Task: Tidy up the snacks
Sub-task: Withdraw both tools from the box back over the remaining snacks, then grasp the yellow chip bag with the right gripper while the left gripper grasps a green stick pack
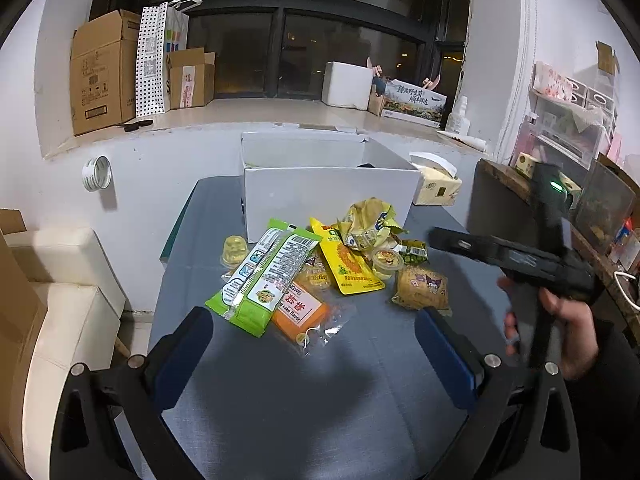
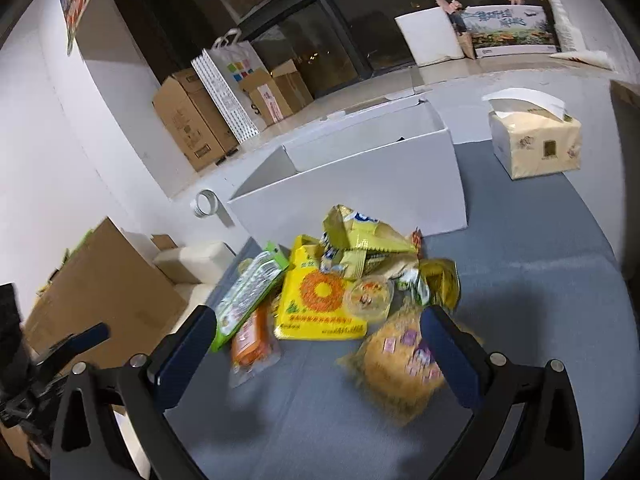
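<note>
Snacks lie in a loose, overlapping pile on the grey worktop (image 1: 280, 400), just in front of the white box (image 1: 328, 200), which stands open at the top. The green pack (image 1: 260, 276) rests on the orange pack (image 1: 304, 312); the yellow bag (image 1: 352, 268) lies beside them, with a crumpled wrapper (image 1: 366, 224) and a jelly cup (image 1: 386, 262) partly on it. A second cup (image 1: 235, 252) sits at the pile's left edge. The brown pack (image 2: 400, 364) lies nearest the right gripper (image 2: 316, 352).

Left gripper (image 1: 316, 344): jaws spread, holding nothing, short of the pile. Right gripper: jaws spread, holding nothing, the right finger (image 2: 452, 360) over the brown pack. The right view is blurred, so contact there cannot be confirmed.

Probable faults from this state:
- Overlap: closing on the green pack may drag the orange pack beneath it, or catch only a film edge and slip.
- Round cups: likely to roll or tip if the yellow bag is pulled from under them.
- Soft packs: excess closing force may crush the contents.
- Box front wall: a low carry may strike it and drop the item outside.
- Shared space: both grippers face the same pile and may collide.
</note>
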The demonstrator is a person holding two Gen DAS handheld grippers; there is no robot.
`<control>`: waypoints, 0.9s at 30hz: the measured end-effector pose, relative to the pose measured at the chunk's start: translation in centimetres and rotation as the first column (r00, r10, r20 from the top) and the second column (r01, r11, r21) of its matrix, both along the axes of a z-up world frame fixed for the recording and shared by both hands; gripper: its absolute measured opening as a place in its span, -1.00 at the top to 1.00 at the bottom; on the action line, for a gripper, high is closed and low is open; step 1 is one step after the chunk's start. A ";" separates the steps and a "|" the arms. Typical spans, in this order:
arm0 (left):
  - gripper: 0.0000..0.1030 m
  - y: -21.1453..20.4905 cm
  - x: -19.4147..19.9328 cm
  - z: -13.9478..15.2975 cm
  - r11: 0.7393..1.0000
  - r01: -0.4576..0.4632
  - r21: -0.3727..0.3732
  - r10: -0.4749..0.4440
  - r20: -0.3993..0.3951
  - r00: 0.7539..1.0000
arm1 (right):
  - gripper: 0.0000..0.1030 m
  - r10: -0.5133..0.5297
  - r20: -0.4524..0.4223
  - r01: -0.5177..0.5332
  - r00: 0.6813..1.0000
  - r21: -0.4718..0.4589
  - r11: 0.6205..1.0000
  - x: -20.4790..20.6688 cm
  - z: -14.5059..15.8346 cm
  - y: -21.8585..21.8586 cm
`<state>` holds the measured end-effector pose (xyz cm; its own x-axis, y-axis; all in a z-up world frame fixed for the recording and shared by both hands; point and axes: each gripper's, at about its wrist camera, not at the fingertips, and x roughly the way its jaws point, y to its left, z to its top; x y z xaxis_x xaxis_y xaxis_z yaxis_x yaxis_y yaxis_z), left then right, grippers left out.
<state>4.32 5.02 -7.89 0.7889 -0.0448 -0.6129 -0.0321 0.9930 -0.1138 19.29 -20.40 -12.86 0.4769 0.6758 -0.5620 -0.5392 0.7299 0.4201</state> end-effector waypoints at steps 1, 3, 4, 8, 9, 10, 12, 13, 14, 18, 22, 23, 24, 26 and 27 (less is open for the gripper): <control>-1.00 0.0 0.0 0.0 1.000 -0.001 0.004 0.001 0.001 1.000 | -1.00 -0.004 0.004 0.005 1.000 -0.019 1.000 0.9 -0.2 0.7; -1.00 0.1 -0.1 -0.1 1.000 -0.004 0.009 0.004 0.002 1.000 | -1.00 -0.016 0.004 0.017 1.000 -0.041 0.999 2.6 -0.4 1.6; -1.00 0.2 -0.2 -0.1 1.000 -0.006 0.010 0.006 0.002 1.000 | -1.00 -0.019 -0.006 0.019 1.000 -0.039 0.999 3.6 -0.6 2.0; -1.00 0.8 -0.2 -0.4 1.000 -0.021 0.003 0.021 -0.007 1.000 | -1.00 -0.014 -0.035 0.012 0.999 -0.067 0.998 6.7 -1.1 4.1; -1.00 0.9 -0.2 -0.5 1.000 -0.025 0.001 0.025 -0.009 1.000 | -1.00 -0.023 -0.045 0.019 0.999 -0.091 0.996 7.4 -1.5 4.7; -1.00 1.0 -0.3 -0.6 1.000 -0.028 -0.003 0.028 -0.011 1.000 | -1.00 -0.022 -0.057 0.016 0.998 -0.110 0.994 8.2 -1.9 5.2; -1.00 1.2 -0.4 -0.8 1.000 -0.029 -0.007 0.029 -0.013 0.999 | -1.00 -0.005 -0.092 -0.009 0.996 -0.148 0.989 9.3 -2.9 6.0; -1.00 1.2 -0.4 -0.9 0.999 -0.032 -0.004 0.032 -0.014 0.999 | -1.00 0.009 -0.111 -0.027 0.994 -0.159 0.987 9.7 -3.4 6.3; -1.00 1.3 -0.5 -1.0 0.999 -0.036 0.000 0.036 -0.016 0.999 | -0.96 0.020 -0.123 -0.040 0.992 -0.155 0.987 9.9 -3.7 6.5; -1.00 1.9 -0.4 -1.6 0.999 -0.052 -0.013 0.052 -0.032 0.998 | -0.51 0.003 -0.123 -0.021 0.992 -0.143 0.989 9.5 -4.4 6.1; -1.00 2.3 -0.2 -1.9 0.998 -0.060 -0.024 0.059 -0.035 0.998 | -0.47 0.027 -0.067 -0.036 0.997 -0.130 0.991 8.1 -3.5 5.6; -1.00 2.3 -0.1 -2.0 0.998 -0.059 -0.020 0.059 -0.035 0.998 | -0.46 0.027 -0.059 -0.034 0.998 -0.121 0.992 7.7 -3.1 5.4; -1.00 2.5 0.1 -2.1 0.998 -0.061 -0.014 0.061 -0.036 0.998 | -0.45 0.025 -0.051 -0.031 0.998 -0.103 0.994 7.3 -2.6 4.9; -1.00 2.7 0.8 -2.4 0.998 -0.055 -0.016 0.054 -0.048 0.997 | -0.45 0.022 -0.029 -0.024 0.999 -0.065 0.998 6.3 -1.4 3.8; -1.00 2.8 1.0 -2.5 0.999 -0.048 -0.017 0.047 -0.053 0.997 | -0.45 0.022 -0.019 -0.023 1.000 -0.051 0.998 5.7 -0.7 3.3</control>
